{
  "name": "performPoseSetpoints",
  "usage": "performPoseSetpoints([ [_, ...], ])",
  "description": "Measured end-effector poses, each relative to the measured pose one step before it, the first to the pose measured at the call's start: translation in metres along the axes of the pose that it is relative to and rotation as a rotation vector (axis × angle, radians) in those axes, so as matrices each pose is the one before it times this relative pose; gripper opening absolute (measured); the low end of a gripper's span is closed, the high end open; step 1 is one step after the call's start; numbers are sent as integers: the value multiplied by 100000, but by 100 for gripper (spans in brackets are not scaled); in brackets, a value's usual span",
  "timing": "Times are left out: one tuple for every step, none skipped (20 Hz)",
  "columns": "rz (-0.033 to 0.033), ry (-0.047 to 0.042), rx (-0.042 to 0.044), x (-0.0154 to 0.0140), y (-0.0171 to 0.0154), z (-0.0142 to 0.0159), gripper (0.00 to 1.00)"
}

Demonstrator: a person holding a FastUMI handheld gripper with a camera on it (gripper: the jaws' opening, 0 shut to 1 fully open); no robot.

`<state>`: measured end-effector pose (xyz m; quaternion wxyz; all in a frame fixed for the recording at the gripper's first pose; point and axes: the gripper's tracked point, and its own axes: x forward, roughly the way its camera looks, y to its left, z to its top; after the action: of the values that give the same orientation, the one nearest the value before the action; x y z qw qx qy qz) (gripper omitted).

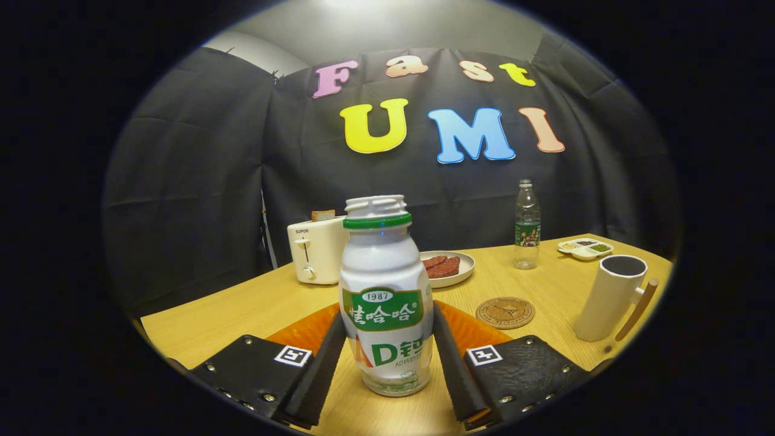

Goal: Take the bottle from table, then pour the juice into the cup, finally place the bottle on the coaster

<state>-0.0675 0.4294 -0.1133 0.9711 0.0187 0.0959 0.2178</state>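
I have the tongs [387, 357] around the lower half of the bottle [385, 297], one finger at each side of the label, and both pads seem to lie against its body — so I judge they are holding it, though I cannot tell how firmly. The bottle stands upright between the fingers, its mouth is open, no cap on the threaded neck, and its base looks to be on the surface [242, 309] or just above it; I cannot tell which. For this step I would first make the grip sure, low and centred as it is now, and then lift straight up without any tilt, because an open bottle will spill at the first lean. Just beyond the right finger lies the round coaster [505, 312], and further to the right stands the white cup [611, 297] with a wooden handle, well apart from the bottle — I should carry the bottle over there slowly and tip it only when the mouth is above the rim. Behind are a toaster [316, 251], a plate [463, 269] with dark red slices, a clear water bottle [527, 225] and a small divided dish [585, 248]; none is in my way.
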Motion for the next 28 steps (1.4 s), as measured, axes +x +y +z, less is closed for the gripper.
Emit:
performPoseSetpoints([
  [-151,-50,-124,94,-21,90,76],
  [-77,-29,675,-8,-105,-55,75],
  [718,-5,974,68,37,-77,72],
  [76,-130,1724,-26,20,100,72],
  [-196,-290,3094,-100,-311,130,70],
  [430,-957,3874,-95,-177,29,70],
  [-142,-1180,4655,-136,-241,359,70],
  [38,-1503,4948,-52,-265,442,70],
  [341,-1849,5133,-91,-148,459,70],
  [173,-1893,5219,-15,-194,586,70],
  [197,-1893,5032,6,-178,689,70],
  [-28,-1789,4925,-31,-164,600,70],
  [-41,-1582,4899,131,-242,565,70],
  [280,-1412,4876,40,-149,514,69],
  [-47,-1581,4479,75,-80,515,69],
  [-148,-1383,4375,83,-173,622,70],
  [94,-1412,4513,52,-110,520,69],
  [-199,-1387,5116,169,-144,623,70],
  [-146,-1534,5531,115,-141,592,69],
  [106,-1292,5572,151,-86,560,70],
  [50,-1314,5306,137,-9,393,69],
  [-298,-1352,4725,181,-105,531,69],
  [-472,-1032,4104,266,-119,399,69],
  [-525,-1048,3889,308,-134,451,69],
  [-358,-1081,3739,150,-161,401,70],
  [-413,-1215,4045,14,-121,436,70],
  [-374,-1012,4214,2,-76,313,69],
  [-361,-1093,4420,112,-70,439,69],
])
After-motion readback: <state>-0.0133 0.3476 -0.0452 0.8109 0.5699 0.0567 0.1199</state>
